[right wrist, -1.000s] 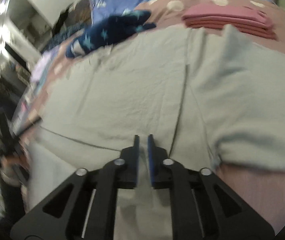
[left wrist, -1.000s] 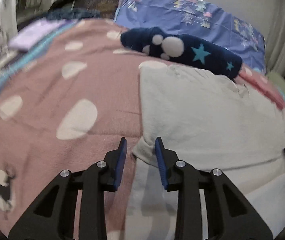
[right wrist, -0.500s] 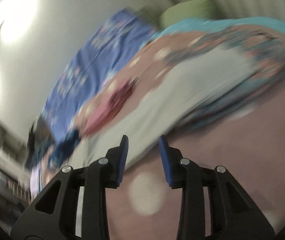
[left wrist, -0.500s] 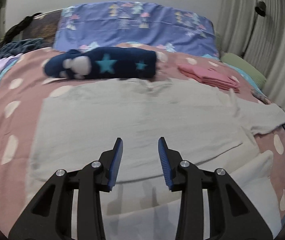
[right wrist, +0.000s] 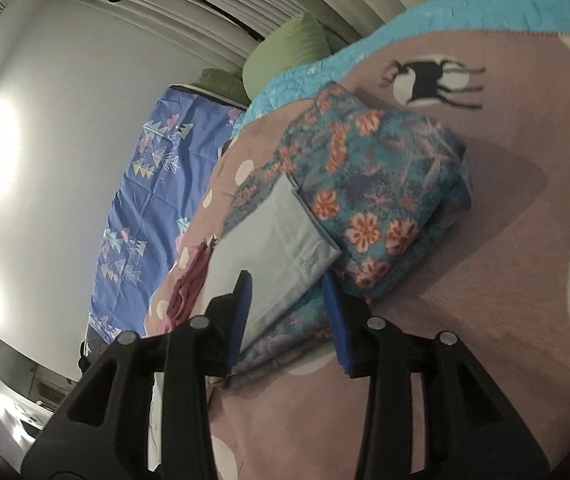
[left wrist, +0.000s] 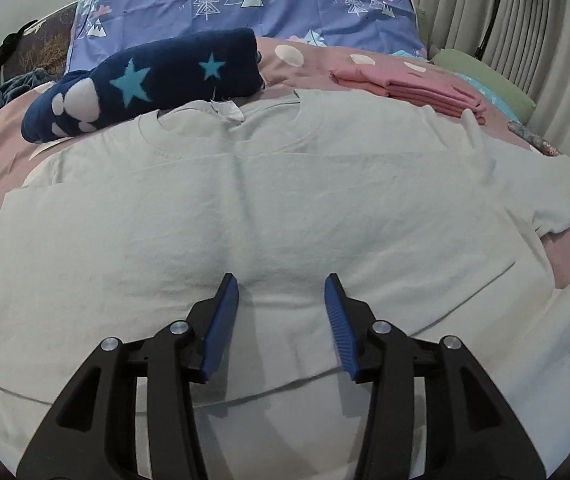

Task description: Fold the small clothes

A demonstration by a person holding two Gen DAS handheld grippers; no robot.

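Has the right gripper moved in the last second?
Yes. The right gripper was shut over the middle of the pale shirt; it has swung out to the sleeve end, open, by the flowered cloth on the pink bedspread.

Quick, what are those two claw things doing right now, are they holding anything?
Left gripper: open, empty, above the pale T-shirt.
Right gripper: open, its fingers either side of the T-shirt's sleeve, not clamped.

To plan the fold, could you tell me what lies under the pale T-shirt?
The T-shirt lies flat on the pink spotted bedspread, visible around its edges. Anything beneath its middle is covered.
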